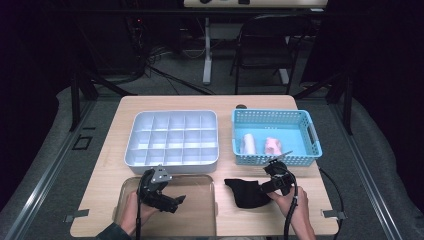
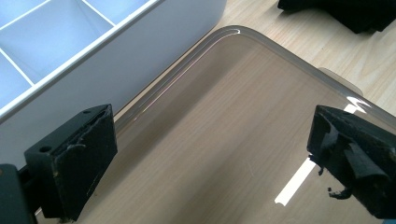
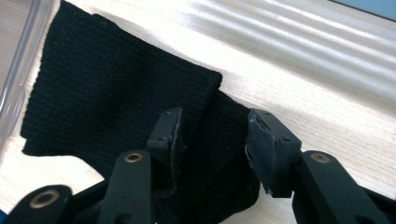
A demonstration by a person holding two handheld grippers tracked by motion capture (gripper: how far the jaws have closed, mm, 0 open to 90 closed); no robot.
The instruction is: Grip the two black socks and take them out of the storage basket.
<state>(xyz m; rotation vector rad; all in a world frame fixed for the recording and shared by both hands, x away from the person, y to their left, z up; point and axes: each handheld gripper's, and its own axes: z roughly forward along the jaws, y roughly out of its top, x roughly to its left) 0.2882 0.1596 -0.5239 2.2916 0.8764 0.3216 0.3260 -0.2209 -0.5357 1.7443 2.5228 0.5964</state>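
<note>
Right gripper [image 3: 212,140] over black sock [image 3: 116,98]
Your jaws stand parted astride the sock; its length runs toward ten o'clock. Left gripper [image 2: 210,154], open and empty, waits farther off.

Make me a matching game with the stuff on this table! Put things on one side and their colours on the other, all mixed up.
Things:
1. basket
2. sock
3. divided tray
4. rolled cloths

Colours:
A. black
B. pink
C. light blue
D. pale grey-white

Pairs: 1-C, 2-A, 3-D, 4-B. The rolled cloths lie inside the basket, and the sock lies on the table in front of it.
</note>
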